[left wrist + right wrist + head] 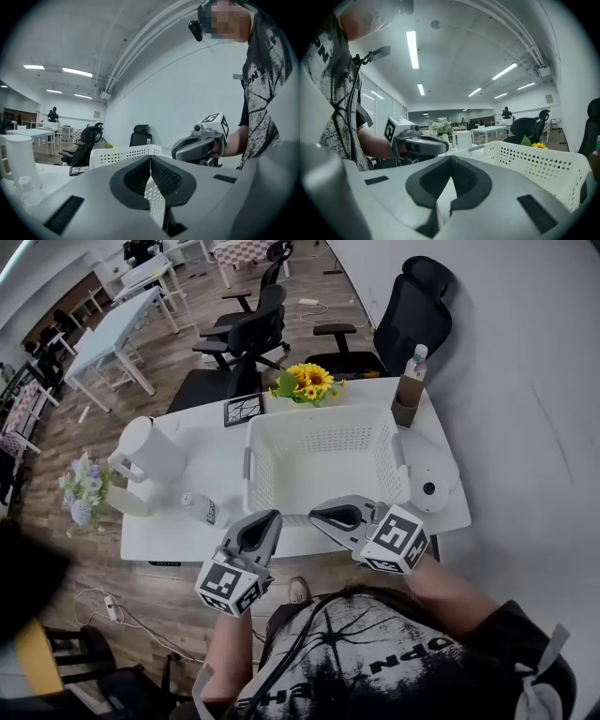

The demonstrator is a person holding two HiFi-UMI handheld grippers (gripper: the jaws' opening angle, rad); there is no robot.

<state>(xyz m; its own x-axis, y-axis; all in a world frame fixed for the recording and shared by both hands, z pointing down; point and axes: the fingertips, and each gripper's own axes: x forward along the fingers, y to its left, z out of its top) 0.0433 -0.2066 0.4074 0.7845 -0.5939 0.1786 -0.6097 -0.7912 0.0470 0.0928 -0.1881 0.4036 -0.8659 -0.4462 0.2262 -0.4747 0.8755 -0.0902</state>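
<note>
A white perforated basket (323, 451) stands empty in the middle of a white table (178, 535). My left gripper (267, 518) hovers at the table's near edge, just before the basket's front left corner, jaws shut with nothing between them. My right gripper (319, 514) hangs beside it at the basket's front wall, also shut and empty. The two point toward each other. In the left gripper view, my left gripper (150, 159) faces the basket (124, 153) and the right gripper (197, 145). In the right gripper view, my right gripper (451, 158) sees the left gripper (419, 145) and the basket (529, 164).
A white pitcher (150, 448) and a small lying bottle (200, 507) are left of the basket. Sunflowers (309, 381) and a dark frame (244, 410) sit behind it. A brown carton (408, 395) and a round white device (431, 486) are on the right. Black chairs (253, 329) stand beyond.
</note>
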